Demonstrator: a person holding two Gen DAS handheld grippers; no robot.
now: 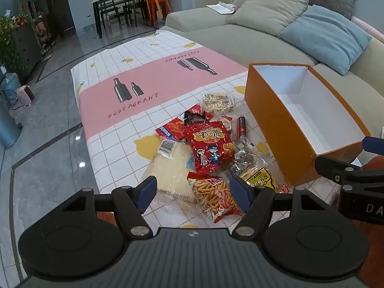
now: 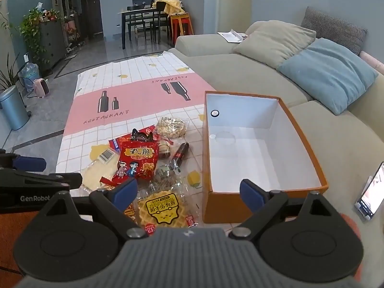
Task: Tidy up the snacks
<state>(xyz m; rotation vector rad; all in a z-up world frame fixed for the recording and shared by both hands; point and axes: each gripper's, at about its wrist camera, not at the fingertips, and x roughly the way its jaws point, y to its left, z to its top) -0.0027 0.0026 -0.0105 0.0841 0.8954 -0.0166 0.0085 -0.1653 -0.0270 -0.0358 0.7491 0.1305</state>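
Observation:
A pile of snack packets lies on the tablecloth: a red cartoon bag [image 1: 210,150] [image 2: 138,162], a bag of fried sticks [image 1: 214,195], a yellow waffle packet [image 1: 260,178] [image 2: 160,210], a pale flat packet [image 1: 168,168], a peanut bag [image 1: 217,102] [image 2: 170,127] and a dark sausage [image 1: 242,124] [image 2: 181,153]. An open orange box [image 1: 271,120] [image 2: 217,207] with a white, empty inside stands right of the pile. My left gripper [image 1: 193,192] is open and empty above the fried sticks. My right gripper [image 2: 188,193] is open and empty over the waffle packet and the box's near corner.
The table [image 1: 144,76] carries a pink and white checked cloth. A sofa [image 1: 240,40] with cushions runs along the right. A phone [image 2: 370,192] lies on the sofa at the right. A dining table and chairs [image 2: 144,21] stand far back. A bin [image 2: 12,108] stands on the floor at left.

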